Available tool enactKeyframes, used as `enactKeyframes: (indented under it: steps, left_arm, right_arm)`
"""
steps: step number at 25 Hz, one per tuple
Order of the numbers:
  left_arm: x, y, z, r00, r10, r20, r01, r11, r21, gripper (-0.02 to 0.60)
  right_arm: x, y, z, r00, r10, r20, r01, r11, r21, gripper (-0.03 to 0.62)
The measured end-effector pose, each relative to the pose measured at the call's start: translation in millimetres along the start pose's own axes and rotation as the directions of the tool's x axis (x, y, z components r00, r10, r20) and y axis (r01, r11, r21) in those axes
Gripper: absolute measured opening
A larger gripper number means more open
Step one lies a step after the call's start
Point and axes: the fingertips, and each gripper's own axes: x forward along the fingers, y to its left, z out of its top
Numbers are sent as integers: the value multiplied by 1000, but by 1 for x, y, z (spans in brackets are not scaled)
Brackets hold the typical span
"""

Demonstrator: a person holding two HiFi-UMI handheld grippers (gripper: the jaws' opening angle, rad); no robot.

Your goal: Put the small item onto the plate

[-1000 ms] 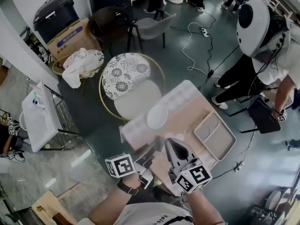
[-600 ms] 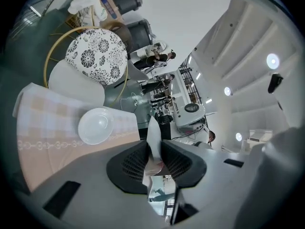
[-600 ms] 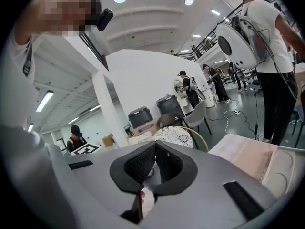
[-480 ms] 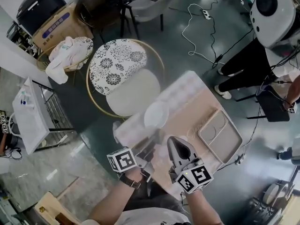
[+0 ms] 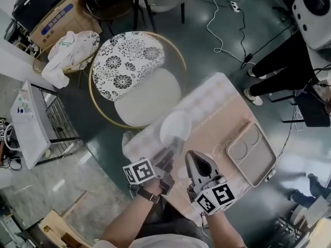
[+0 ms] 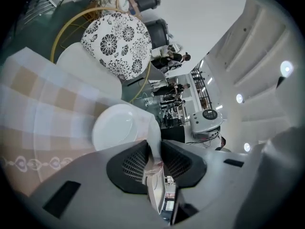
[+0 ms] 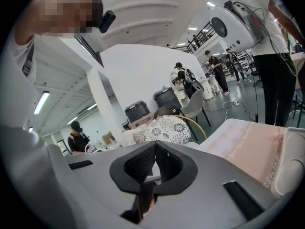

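A white round plate [image 5: 176, 125] rests near the far-left edge of the table, which wears a pink and checked cloth [image 5: 220, 115]. My left gripper [image 5: 166, 164] hovers just short of the plate, shut on a thin pale packet. In the left gripper view the packet [image 6: 153, 135] stands pinched between the dark pads of the left gripper [image 6: 155, 149], with the plate [image 6: 112, 130] just beyond. My right gripper [image 5: 196, 158] hangs beside it over the cloth. In the right gripper view the right gripper [image 7: 155, 149] is shut with nothing between its pads.
A beige divided tray [image 5: 252, 153] lies at the table's right end. Beyond the plate stands a round chair with a floral cushion [image 5: 132, 61]. A white cart [image 5: 31, 123] is at the left. Cables [image 5: 227, 30] cross the floor, and a person [image 5: 289, 56] stands at the far right.
The head view has swung, so the table sits a little farther right. My left gripper has edged closer to the plate. Both pairs of jaws stand as before.
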Motion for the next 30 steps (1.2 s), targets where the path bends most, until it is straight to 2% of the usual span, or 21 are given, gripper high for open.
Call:
enactKeyframes:
  steps: [15,20,25,30]
  left_arm:
    - [31,60,5,995,102,4,-101,992,-79,91]
    - [34,66,7,994,106,3,-105,986,-130,92]
    - [37,59,10,993,118,0,-117,981,-155,175]
    - [26,57,8,988,156,-5,-154,972,-175,181]
  right_arm:
    - [10,-21,-27,999,-2,-35,3,999,32,14]
    - [11,-21,-27,999,-8,-35,9,999,37,14]
    - [11,-21,-23,999,-5,-39,7,999,43,14]
    - [10,-14,-14,999,7,-38,-6,999,37,14]
